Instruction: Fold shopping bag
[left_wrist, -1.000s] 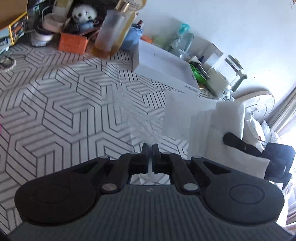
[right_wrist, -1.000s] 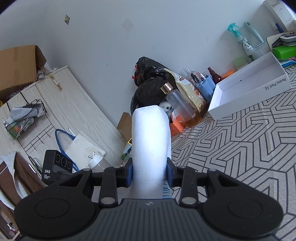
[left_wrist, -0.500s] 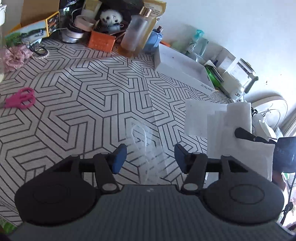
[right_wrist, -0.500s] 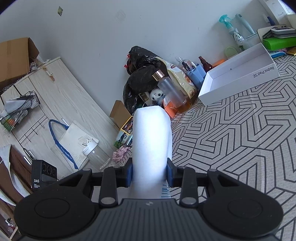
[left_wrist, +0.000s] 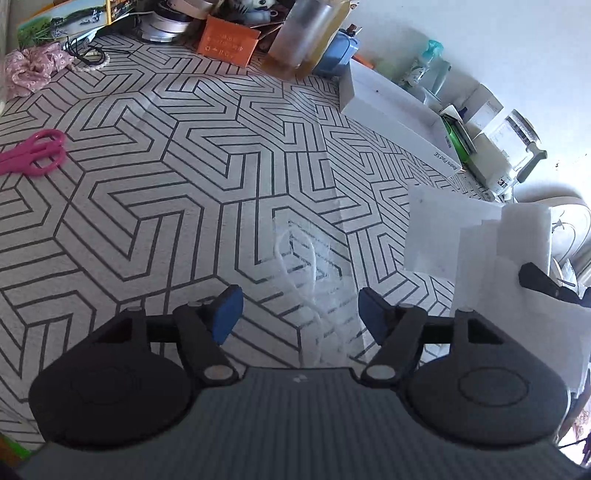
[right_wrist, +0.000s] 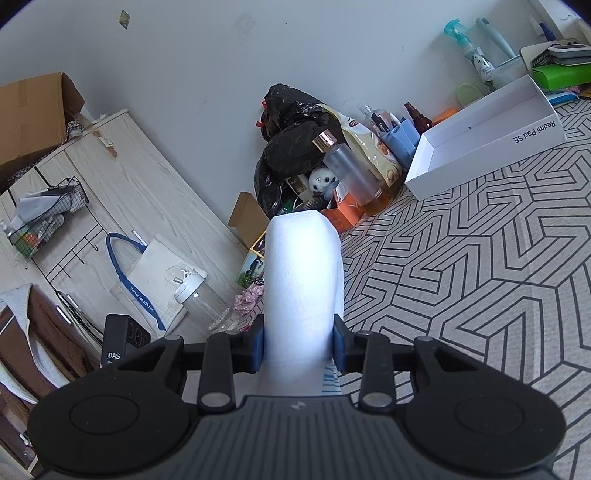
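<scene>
A clear plastic shopping bag (left_wrist: 314, 266) lies flat on the patterned table (left_wrist: 147, 192), its looped handles pointing toward me. My left gripper (left_wrist: 297, 308) hovers over the handle end, open wide, with nothing between its blue pads. My right gripper (right_wrist: 301, 349) is shut on a white folded stack of sheets (right_wrist: 303, 277) that sticks up between the fingers. In the left wrist view the same white stack (left_wrist: 480, 258) sits at the right, beside the bag, with a black finger (left_wrist: 543, 282) of the right gripper on it.
Pink scissors (left_wrist: 33, 153) lie at the table's left. A white open box (left_wrist: 399, 118), a frosted bottle (left_wrist: 299, 33), an orange box (left_wrist: 227, 40) and other clutter line the far edge. Beyond the table stand a wooden cabinet (right_wrist: 129, 192) and black bags (right_wrist: 291, 136).
My left gripper, shut on the bag's edge a second ago, has opened, let the bag go and drawn back. The right gripper still holds the white stack, tilted slightly.
</scene>
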